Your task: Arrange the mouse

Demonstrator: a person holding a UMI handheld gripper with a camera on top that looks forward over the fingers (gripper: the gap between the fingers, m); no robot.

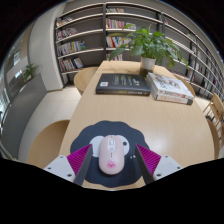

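Looking at: a round wooden table point(140, 115) in what seems to be a library, seen along the gripper point(111, 160).

Mouse: small, rounded, pale pink-white mouse point(110, 150) with a smooth plastic-looking shell and a darker stripe or wheel down the middle. It sits on a dark grey rounded mouse pad point(112, 130) at the near edge of the table.

Mouse vs fingers: it's right between the two fingers, with the magenta pads point(80, 155) on either side of it. Both pads look like they sit up against its sides, so I'd say the fingers are clamped on it. The contact line on each side is honestly a bit hard to read though.

Mouse pad: matte, soft-looking, oval-ish. Its near part is cut off behind the mouse and the fingers.

Table: light wood, smooth top, curved rim.

Books: a dark flat book point(123, 84) lies well beyond the fingers, near the middle of the table. Just beside it is a lighter stack of books point(171, 88). Cover text is too small to make out.

Plant: leafy green plant point(146, 42) at the far side of the table; its pot is mostly hidden behind the books.

Shelves: bookshelves point(84, 32) packed with books line the back wall; spines blur together.

Chairs: pale rounded seats point(48, 140) around the table, only partly visible.
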